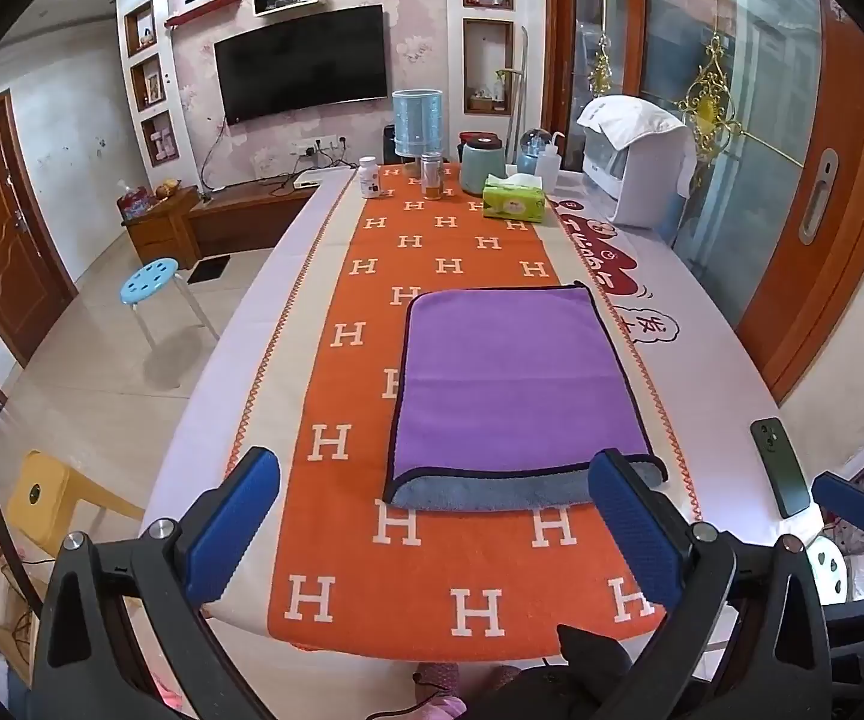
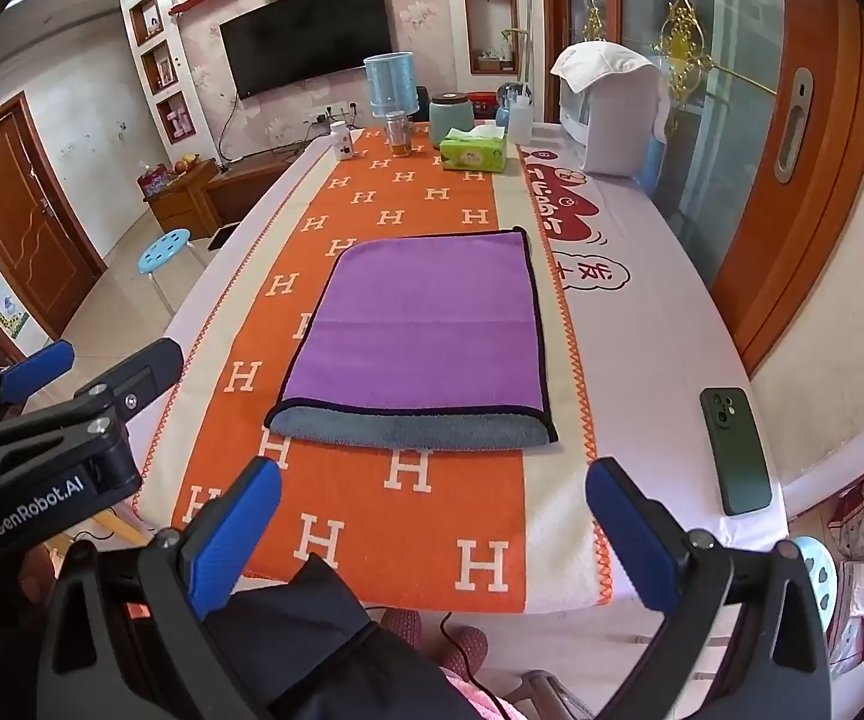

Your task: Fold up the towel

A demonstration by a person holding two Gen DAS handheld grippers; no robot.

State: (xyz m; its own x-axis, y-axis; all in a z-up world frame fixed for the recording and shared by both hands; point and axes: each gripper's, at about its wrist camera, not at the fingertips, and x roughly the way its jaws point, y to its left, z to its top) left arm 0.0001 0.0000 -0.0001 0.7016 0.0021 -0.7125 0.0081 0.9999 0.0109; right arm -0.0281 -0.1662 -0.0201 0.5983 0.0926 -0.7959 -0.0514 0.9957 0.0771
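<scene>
A purple towel with a dark hem lies folded flat on the orange runner, its grey underside showing along the near edge. It also shows in the right wrist view. My left gripper is open and empty, held above the table's near end just short of the towel's near edge. My right gripper is open and empty, a little nearer the table's front edge. The left gripper also shows at the left of the right wrist view.
A dark green phone lies on the white cloth right of the towel. A tissue box, jars, a pill bottle and a water dispenser stand at the far end. Stools stand on the floor to the left.
</scene>
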